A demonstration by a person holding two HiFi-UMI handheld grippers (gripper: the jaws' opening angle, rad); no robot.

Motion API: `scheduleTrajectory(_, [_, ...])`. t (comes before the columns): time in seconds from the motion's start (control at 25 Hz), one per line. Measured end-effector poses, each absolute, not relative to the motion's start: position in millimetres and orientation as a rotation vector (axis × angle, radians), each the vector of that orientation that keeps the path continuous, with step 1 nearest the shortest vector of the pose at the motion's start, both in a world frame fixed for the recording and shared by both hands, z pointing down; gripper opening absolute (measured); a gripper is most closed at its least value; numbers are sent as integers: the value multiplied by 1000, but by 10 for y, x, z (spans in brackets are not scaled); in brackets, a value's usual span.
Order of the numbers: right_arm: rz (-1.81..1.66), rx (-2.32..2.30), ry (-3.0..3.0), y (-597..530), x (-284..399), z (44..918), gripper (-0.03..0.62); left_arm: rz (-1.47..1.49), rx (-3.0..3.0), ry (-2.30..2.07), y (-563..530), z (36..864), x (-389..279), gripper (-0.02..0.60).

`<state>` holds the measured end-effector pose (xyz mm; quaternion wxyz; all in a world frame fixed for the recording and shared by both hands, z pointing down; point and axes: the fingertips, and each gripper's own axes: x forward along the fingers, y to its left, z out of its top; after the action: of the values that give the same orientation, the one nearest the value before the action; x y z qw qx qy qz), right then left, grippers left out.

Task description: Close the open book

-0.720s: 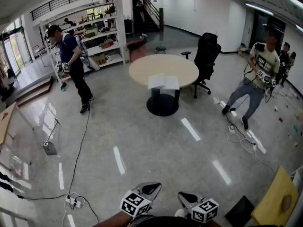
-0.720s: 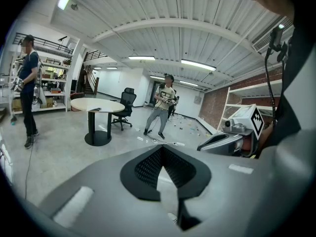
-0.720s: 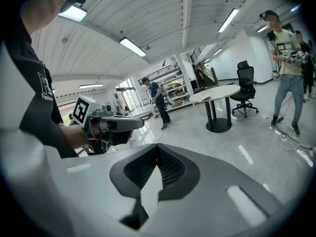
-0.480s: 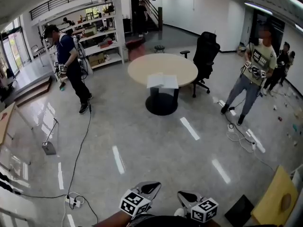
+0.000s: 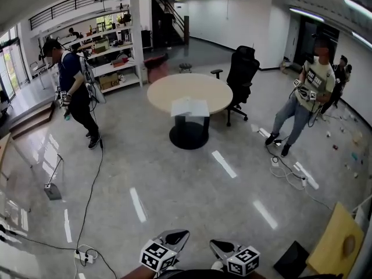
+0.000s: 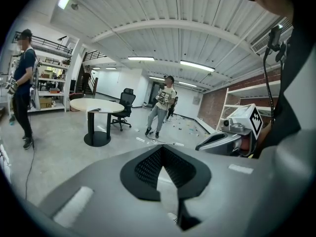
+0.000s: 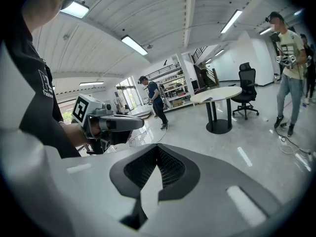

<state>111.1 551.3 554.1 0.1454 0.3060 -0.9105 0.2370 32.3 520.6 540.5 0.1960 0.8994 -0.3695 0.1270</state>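
Note:
An open book (image 5: 189,106) with white pages lies flat on a round beige table (image 5: 157,92), far ahead across the floor. It also shows small in the left gripper view (image 6: 95,110) and the right gripper view (image 7: 207,99). Both grippers are held low and close to my body, far from the table. My left gripper (image 5: 174,237) (image 6: 162,147) is shut with nothing in it. Beside it, my right gripper (image 5: 220,247) (image 7: 157,146) has its tips together and holds nothing.
A black office chair (image 5: 241,68) stands behind the table at its right. One person (image 5: 72,83) stands at the left by shelves (image 5: 107,51), another (image 5: 305,89) at the right. Cables (image 5: 87,173) trail over the glossy floor. A yellow board (image 5: 337,243) leans at lower right.
The table and book sit a little lower and further left in the head view. The person at the right has stepped leftward. Both grippers keep their place and stay shut.

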Motion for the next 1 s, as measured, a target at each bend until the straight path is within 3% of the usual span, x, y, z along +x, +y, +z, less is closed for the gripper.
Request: scheduleTrajectory(1.0, [575, 862, -2633, 5294, 62, 5412, 9, 274, 2512, -1076, 4971, 5266, -677, 8])
